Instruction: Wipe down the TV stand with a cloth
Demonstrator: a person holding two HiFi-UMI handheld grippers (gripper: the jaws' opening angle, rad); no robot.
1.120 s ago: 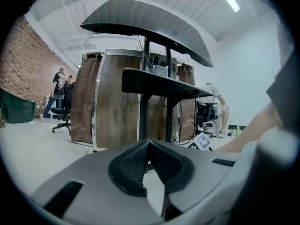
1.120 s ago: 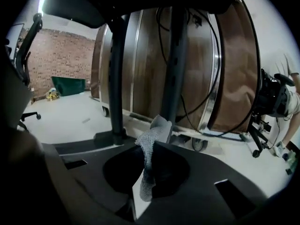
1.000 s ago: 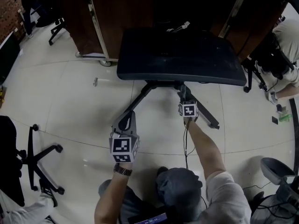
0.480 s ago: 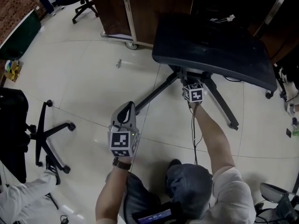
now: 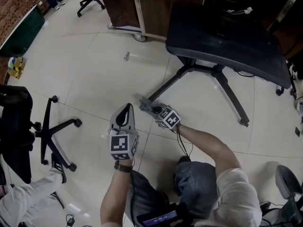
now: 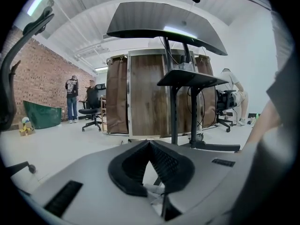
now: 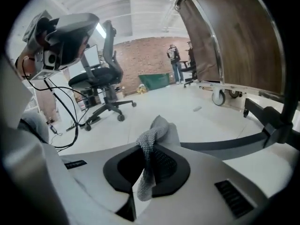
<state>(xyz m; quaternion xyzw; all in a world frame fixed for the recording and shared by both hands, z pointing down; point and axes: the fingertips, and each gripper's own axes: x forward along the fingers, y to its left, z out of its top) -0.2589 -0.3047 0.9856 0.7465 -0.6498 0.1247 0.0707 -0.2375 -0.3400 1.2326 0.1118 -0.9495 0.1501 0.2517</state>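
Note:
The TV stand has a black flat top [image 5: 227,37] on dark splayed legs. My right gripper [image 5: 145,106] is shut on a grey knitted cloth [image 7: 151,139] and sits at the floor end of the stand's left leg [image 5: 171,85]. In the right gripper view the leg [image 7: 225,142] runs just beyond the cloth. My left gripper [image 5: 125,109] hovers over the floor just left of it, shut with nothing between its jaws. From the left gripper view I see the stand's top [image 6: 164,27] from below.
An office chair base [image 5: 52,131] stands at the left, and another chair [image 5: 289,178] at the bottom right. A wooden cabinet on casters [image 5: 142,8] is behind the stand. A small object [image 5: 127,56] lies on the pale tiled floor. A cable [image 5: 182,143] trails by my right arm.
My right gripper with the cloth has slid from the stand's centre post down along the left leg to its floor end. The left gripper has barely moved.

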